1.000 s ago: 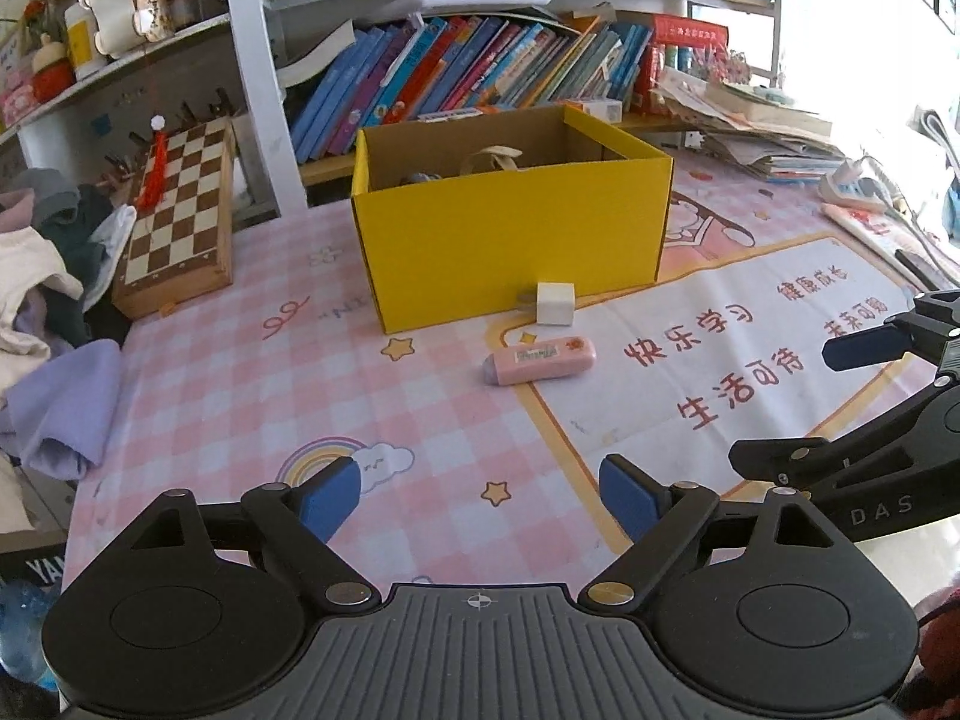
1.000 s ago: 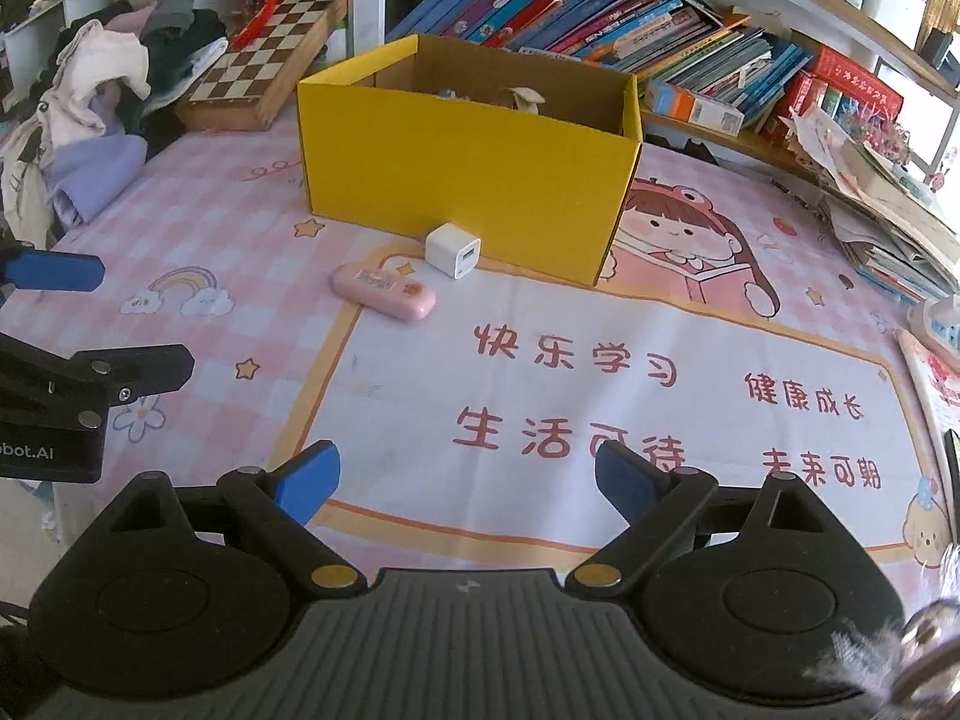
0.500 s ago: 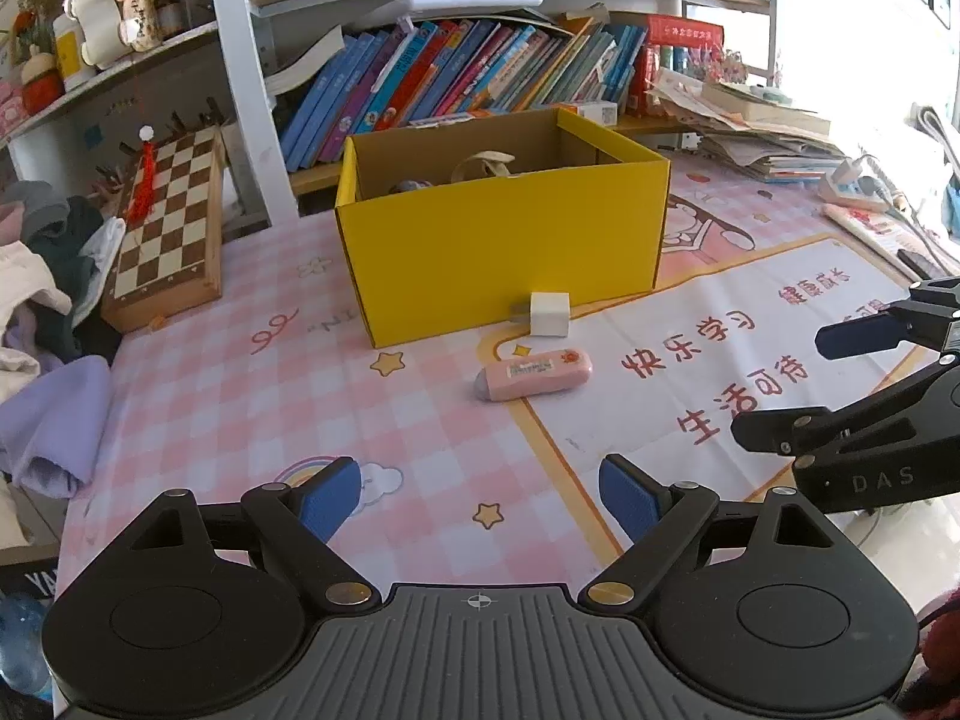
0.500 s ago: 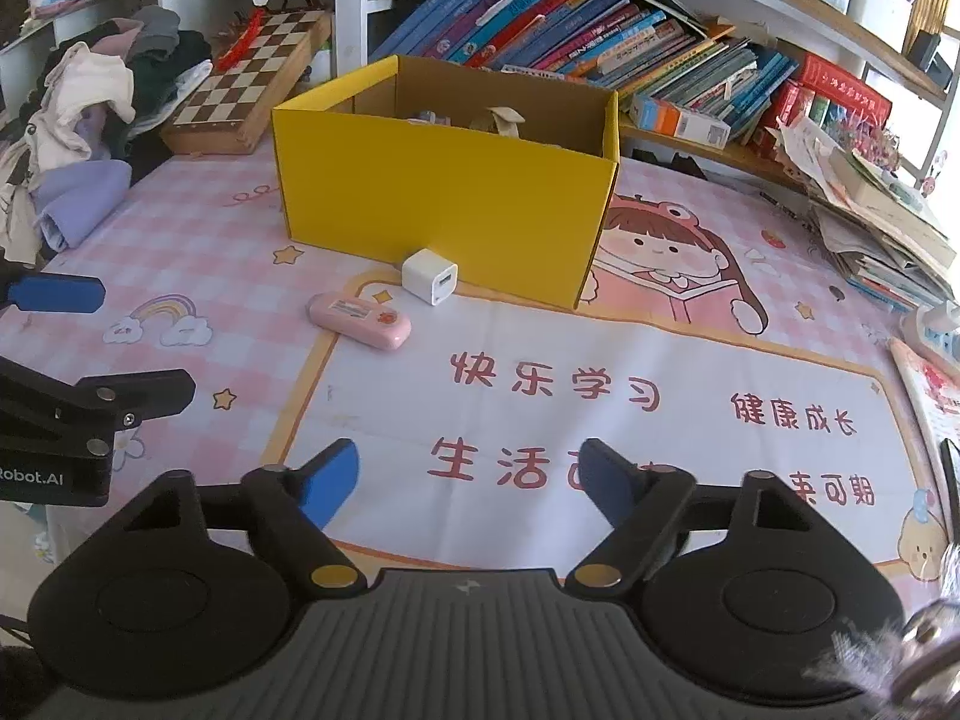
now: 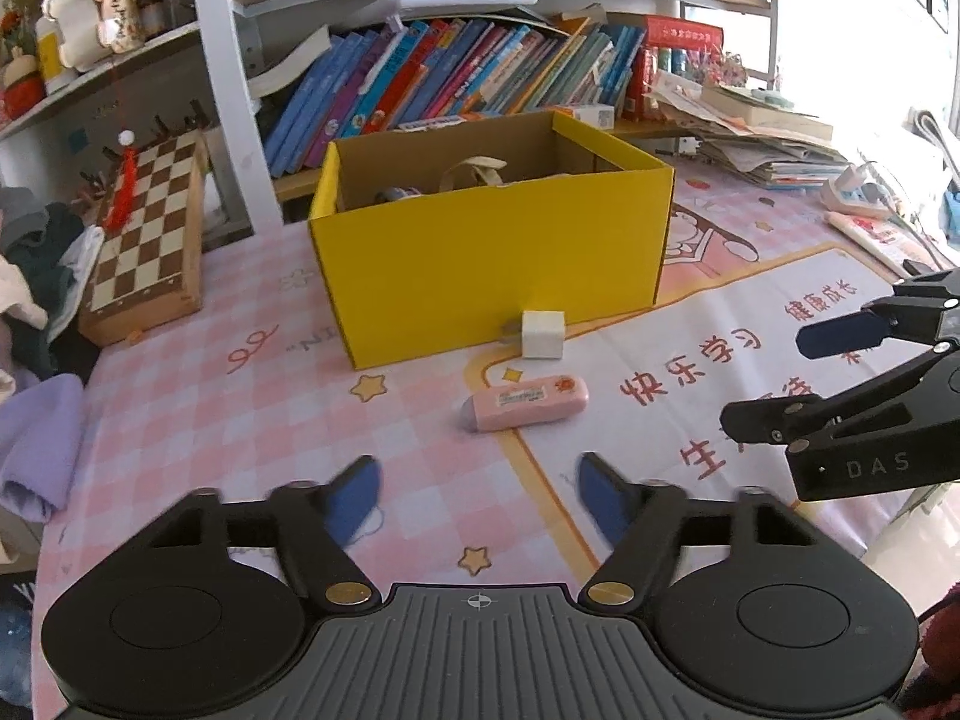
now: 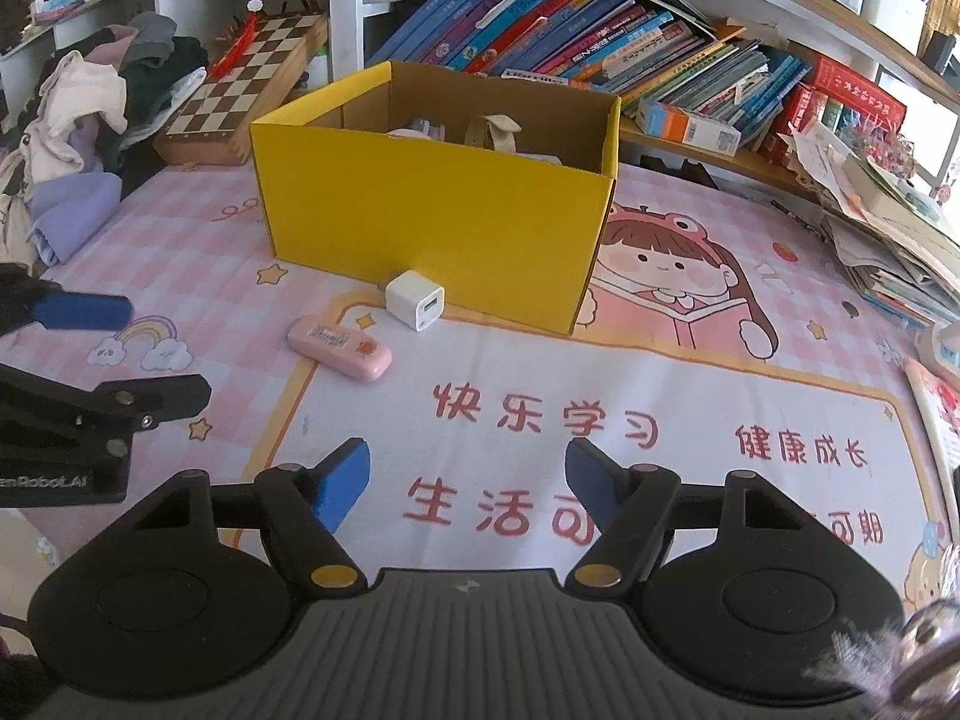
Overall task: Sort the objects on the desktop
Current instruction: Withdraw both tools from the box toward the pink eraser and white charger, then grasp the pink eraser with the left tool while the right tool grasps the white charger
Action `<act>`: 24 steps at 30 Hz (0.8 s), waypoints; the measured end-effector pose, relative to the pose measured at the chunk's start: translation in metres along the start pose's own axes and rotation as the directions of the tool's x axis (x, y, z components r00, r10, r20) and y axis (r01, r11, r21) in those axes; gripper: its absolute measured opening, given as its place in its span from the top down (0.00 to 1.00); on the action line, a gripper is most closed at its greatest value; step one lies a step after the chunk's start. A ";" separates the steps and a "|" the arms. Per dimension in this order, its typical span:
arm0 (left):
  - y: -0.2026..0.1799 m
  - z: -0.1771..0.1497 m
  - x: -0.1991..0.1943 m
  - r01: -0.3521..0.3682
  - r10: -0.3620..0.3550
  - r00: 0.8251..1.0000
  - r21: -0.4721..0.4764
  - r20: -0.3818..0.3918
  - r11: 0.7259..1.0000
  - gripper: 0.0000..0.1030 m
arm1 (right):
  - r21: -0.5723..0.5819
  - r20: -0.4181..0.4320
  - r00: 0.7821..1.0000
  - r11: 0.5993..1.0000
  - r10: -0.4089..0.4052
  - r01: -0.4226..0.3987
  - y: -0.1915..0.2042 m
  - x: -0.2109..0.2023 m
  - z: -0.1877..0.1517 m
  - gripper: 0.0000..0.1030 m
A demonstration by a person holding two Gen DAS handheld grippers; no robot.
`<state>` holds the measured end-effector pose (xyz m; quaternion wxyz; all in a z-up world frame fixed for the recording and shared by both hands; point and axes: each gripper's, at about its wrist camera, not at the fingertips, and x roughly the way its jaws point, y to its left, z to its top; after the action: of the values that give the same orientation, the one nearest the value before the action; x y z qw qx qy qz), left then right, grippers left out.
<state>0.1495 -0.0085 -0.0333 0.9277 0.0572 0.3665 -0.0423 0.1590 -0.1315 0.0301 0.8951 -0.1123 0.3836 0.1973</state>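
Note:
A yellow cardboard box [image 5: 492, 264] [image 6: 432, 210] stands open on the pink desk mat, with a few items inside. In front of it lie a white charger cube [image 5: 543, 333] [image 6: 415, 300] and a pink capsule-shaped case [image 5: 525, 403] [image 6: 339, 349]. My left gripper [image 5: 477, 501] hovers just short of the pink case, its jaws closing with nothing between them. My right gripper [image 6: 465, 483] hangs over the mat's white panel, right of the case, jaws also closing on nothing. Each gripper shows at the edge of the other's view.
A folded chessboard [image 5: 147, 246] leans at the back left beside a pile of clothes [image 6: 90, 120]. Books [image 5: 456, 78] fill the shelf behind the box. Stacked papers [image 6: 888, 228] and a power strip [image 5: 852, 195] sit at the right.
Both grippers have moved closer to the box and the two small items. Both pairs of jaws have narrowed, the left most visibly in the last half second.

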 end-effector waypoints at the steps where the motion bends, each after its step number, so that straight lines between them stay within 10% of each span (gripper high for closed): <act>1: -0.001 0.001 0.002 0.003 -0.003 1.000 0.002 -0.003 1.000 0.39 | -0.001 0.000 1.000 1.000 0.003 -0.003 -0.002 0.002 0.001 0.31; 24: -0.023 0.027 0.078 0.008 -0.011 0.996 -0.033 -0.092 0.999 0.24 | -0.066 -0.030 0.997 0.995 0.072 -0.074 -0.035 0.040 0.029 0.36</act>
<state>0.2211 -0.0378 -0.0689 0.9105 0.0421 0.4097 -0.0379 0.2183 -0.1423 0.0230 0.8778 -0.1311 0.3928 0.2410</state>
